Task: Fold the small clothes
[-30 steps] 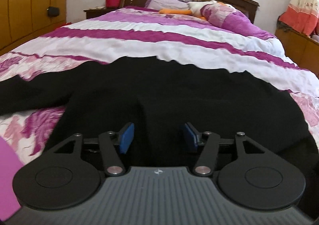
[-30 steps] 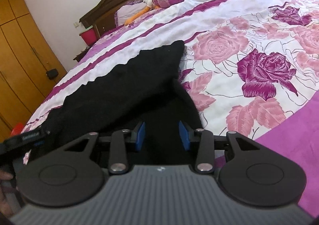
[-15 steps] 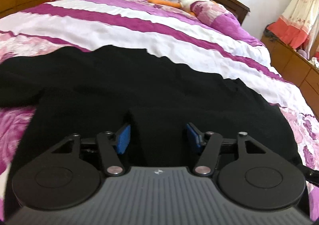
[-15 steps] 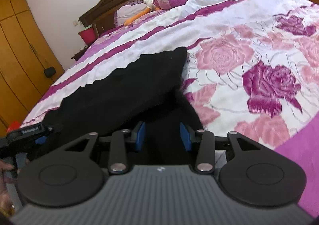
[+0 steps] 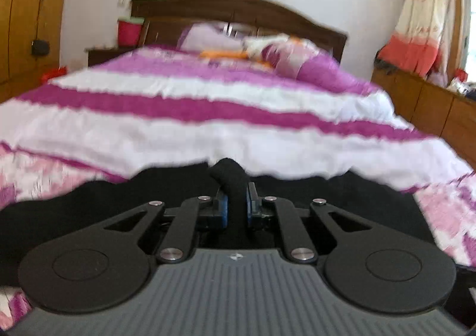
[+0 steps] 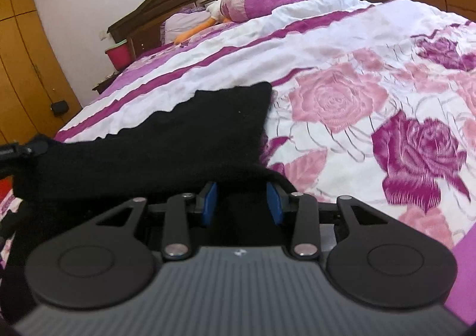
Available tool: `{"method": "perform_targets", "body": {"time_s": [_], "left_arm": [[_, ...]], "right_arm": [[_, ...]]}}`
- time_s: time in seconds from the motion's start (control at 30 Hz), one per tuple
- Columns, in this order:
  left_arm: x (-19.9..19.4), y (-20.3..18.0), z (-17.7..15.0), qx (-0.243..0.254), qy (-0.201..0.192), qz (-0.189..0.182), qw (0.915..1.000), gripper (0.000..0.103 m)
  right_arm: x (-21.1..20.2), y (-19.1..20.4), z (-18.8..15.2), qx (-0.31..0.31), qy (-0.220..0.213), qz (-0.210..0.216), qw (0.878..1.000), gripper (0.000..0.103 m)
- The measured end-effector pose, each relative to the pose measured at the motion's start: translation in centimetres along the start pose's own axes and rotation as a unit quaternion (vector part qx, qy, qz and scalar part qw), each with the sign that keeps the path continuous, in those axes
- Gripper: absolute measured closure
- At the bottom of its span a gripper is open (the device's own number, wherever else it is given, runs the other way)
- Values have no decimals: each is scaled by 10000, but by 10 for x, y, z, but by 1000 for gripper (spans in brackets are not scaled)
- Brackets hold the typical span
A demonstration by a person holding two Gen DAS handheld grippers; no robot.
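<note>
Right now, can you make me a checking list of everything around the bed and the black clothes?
Surface: bed with purple, white and pink rose-print quilt.
Job's things: black knitted garment spread on the quilt.
Clutter: orange and white soft toy and pillows by the dark wooden headboard.
Grippers: left hand-held gripper shut on a raised fold of the garment; right hand-held gripper closing, pads apart, black fabric between them.
Cables: nothing seen.
Surroundings: wooden wardrobe, red bucket, curtain.
</note>
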State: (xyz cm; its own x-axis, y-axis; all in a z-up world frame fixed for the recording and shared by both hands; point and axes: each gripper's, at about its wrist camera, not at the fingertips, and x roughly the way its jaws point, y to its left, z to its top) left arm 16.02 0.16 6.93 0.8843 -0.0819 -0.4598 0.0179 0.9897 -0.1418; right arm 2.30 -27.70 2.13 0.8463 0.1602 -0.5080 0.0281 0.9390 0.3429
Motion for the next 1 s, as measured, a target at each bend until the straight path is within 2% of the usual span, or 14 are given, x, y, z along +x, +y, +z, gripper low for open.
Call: {"method": "perform_targets", "body": {"time_s": [0.1,0.17,0.3,0.43,0.57,0.63,0.7,0.8,0.9,1.0], "left_arm": [[27,3,-20,218,455,288,9983,90],[36,6,-32,185,599,300,9976,89],[34,13,-37,33,530,241,9983,89],[22,7,-31,302,250,292,9988,89],[33,7,-37,417,553,411,9968,89],[36,6,-40,511,594,503,9957,81],[36,1,-40,759,598,722,9927,67],[23,-4,-40,1029,525,978,9885,52],[1,4,-39,940,475,968,9897,43],[-23,15,-38,747,450,1021,9909,38]], "right_arm": [[-1,0,-3,-104,20,-37,9999,64],[-2,1,-2,-148,74,-44,9999,64],[-4,8,1,-405,211,-87,9989,64],[-6,12,-1,-528,232,-142,9982,64],[-5,12,-4,-512,239,-179,9982,64],[-8,12,-5,-514,239,-193,9982,64],[-9,11,-6,-486,253,-189,9983,64],[-11,10,-7,-418,271,-177,9986,64],[-18,12,-9,-379,298,-173,9987,63],[-27,15,-10,-361,310,-129,9988,62]]}}
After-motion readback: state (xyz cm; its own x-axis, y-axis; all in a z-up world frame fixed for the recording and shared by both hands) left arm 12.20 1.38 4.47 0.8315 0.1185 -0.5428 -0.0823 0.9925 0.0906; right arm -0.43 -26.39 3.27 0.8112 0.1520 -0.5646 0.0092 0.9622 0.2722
